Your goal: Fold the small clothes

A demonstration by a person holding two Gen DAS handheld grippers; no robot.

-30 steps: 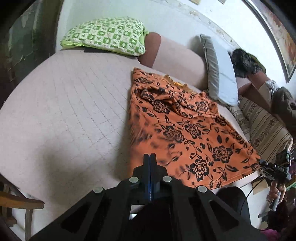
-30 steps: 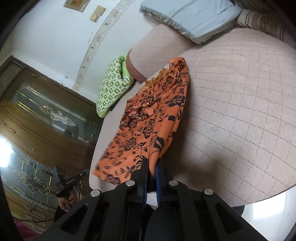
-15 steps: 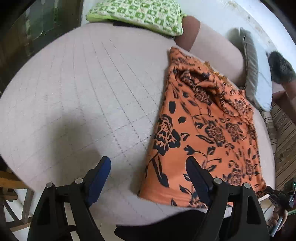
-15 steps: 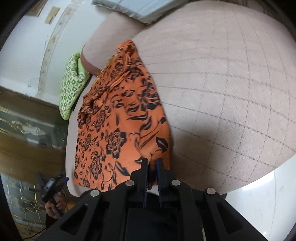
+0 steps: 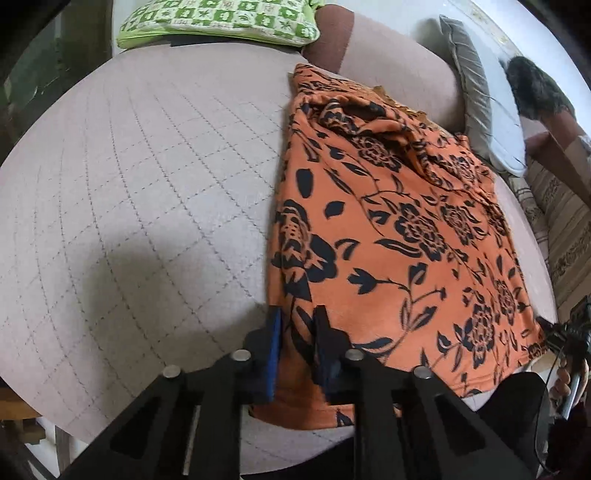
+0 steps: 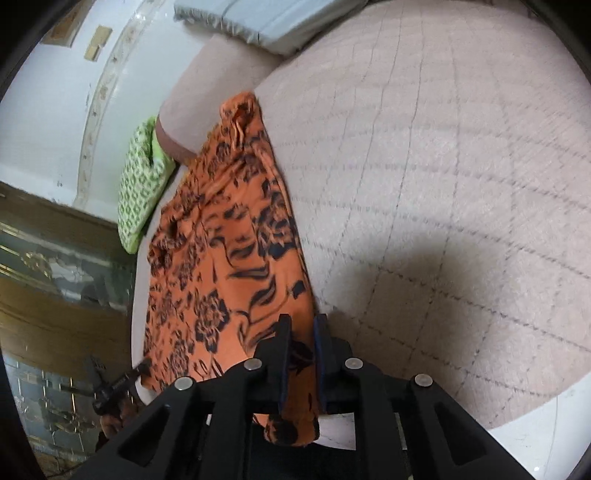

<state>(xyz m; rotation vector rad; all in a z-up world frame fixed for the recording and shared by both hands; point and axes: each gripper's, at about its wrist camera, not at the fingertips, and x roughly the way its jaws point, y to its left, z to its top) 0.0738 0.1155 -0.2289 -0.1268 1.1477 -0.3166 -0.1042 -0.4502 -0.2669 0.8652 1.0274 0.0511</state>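
An orange garment with a black flower print lies spread flat on a pink quilted bed. Its near hem hangs over the bed's front edge. My left gripper has its jaws closed to a narrow gap around the near left corner of the garment. In the right wrist view the same garment runs away from me, and my right gripper has its jaws at a narrow gap with the near right corner of the cloth between them, a bit of hem hanging below.
A green patterned pillow and a grey pillow lie at the head of the bed by a pink bolster. A striped cushion is at the right. A wooden cabinet stands to the left.
The left gripper let go of the cloth, opened wide, then closed again around the left corner. The right gripper's jaws have widened slightly on their corner. The garment now lies flatter.
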